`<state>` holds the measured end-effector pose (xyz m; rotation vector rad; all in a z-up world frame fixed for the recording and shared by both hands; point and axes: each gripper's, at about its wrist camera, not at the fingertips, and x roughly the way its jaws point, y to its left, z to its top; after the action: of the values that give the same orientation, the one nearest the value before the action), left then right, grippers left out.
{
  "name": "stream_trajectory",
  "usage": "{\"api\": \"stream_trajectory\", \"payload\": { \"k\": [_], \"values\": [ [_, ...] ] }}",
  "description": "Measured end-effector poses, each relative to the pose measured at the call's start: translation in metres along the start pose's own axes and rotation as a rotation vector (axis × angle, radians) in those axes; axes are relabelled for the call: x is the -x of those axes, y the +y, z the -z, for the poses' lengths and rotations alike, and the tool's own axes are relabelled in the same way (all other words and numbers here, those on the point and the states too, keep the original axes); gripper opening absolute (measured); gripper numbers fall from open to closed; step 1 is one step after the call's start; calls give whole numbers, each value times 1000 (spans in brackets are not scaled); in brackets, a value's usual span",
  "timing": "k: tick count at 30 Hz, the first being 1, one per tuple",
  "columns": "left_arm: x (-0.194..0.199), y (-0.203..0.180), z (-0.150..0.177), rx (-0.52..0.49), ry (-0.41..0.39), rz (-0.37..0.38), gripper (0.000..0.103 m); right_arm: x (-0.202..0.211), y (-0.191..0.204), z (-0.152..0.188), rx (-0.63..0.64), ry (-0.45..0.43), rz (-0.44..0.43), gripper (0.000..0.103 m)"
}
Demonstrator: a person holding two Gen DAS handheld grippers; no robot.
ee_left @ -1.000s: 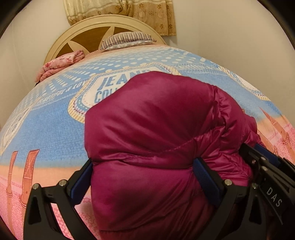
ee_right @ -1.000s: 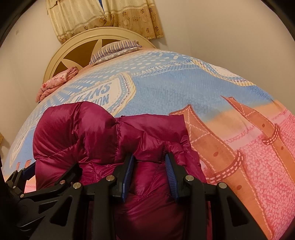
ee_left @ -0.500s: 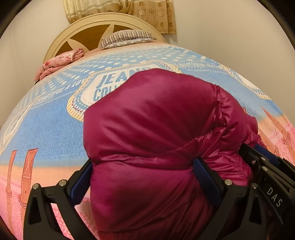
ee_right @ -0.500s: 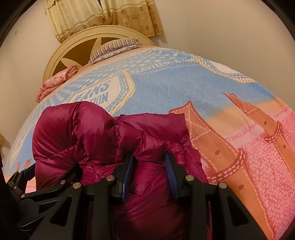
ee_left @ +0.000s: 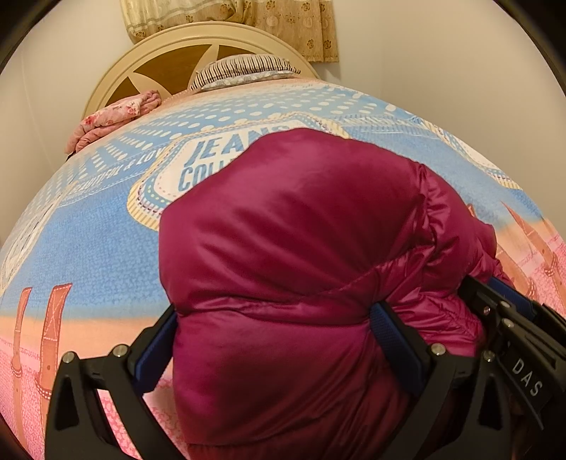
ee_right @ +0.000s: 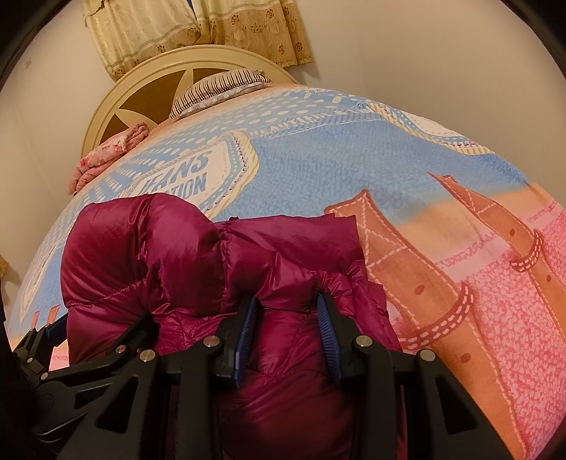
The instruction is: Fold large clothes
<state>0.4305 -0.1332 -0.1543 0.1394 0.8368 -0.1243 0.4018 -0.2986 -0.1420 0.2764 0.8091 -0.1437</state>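
A maroon puffer jacket (ee_left: 300, 219) lies bunched into a thick bundle on the bed, near its front edge. My left gripper (ee_left: 274, 318) stands wide, its blue pads (ee_left: 389, 332) pressing both sides of the bundle's near end. My right gripper (ee_right: 286, 311) is shut on a narrower fold of the same jacket (ee_right: 148, 247) at its right side, with fabric puckered between the pads (ee_right: 247, 329). The two grippers sit close together, side by side. The jacket's underside and near edge are hidden behind the gripper frames.
The bed sheet (ee_right: 353, 166) is printed in blue, orange and pink. At the far end stand a cream headboard (ee_left: 116, 74), a striped pillow (ee_left: 240, 69) and a folded pink blanket (ee_left: 113, 116). A wall runs along the right of the bed; a curtain (ee_right: 198, 28) hangs behind.
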Motion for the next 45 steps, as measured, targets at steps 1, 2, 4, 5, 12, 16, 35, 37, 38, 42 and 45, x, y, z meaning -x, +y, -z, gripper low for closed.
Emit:
{"api": "stream_trajectory", "payload": {
  "k": [1,2,4,5,12,16,35,37,38,42,45],
  "values": [
    [0,0,0,0,0,1,103,0,0,0,0,0,0,37],
    [0,0,0,0,0,0,103,0,0,0,0,0,-1,37],
    [0,0,0,0,2,3,103,-1,0,0,-1,1,-4,37],
    [0,2,-1,2,6,14,103,-1,-1,0,-4,3,-11,38],
    [23,35,7,120,27,129,103,0,-1,-5,14,32,-77,50],
    [49,44,27,91,-23,179,103,15,4,-4,70,22,-100,70],
    [42,61,51,167,-31,467,85,17,-42,11,-13,127,-364,49],
    [55,51,51,101,-59,428,76,21,-39,11,1,134,-402,32],
    [63,47,52,66,-70,402,67,26,-36,11,12,129,-414,26],
    [92,42,48,8,-98,327,44,46,-20,15,53,95,-407,21],
    [114,50,48,-16,-133,311,31,61,-5,19,74,79,-429,19]
  ]
}}
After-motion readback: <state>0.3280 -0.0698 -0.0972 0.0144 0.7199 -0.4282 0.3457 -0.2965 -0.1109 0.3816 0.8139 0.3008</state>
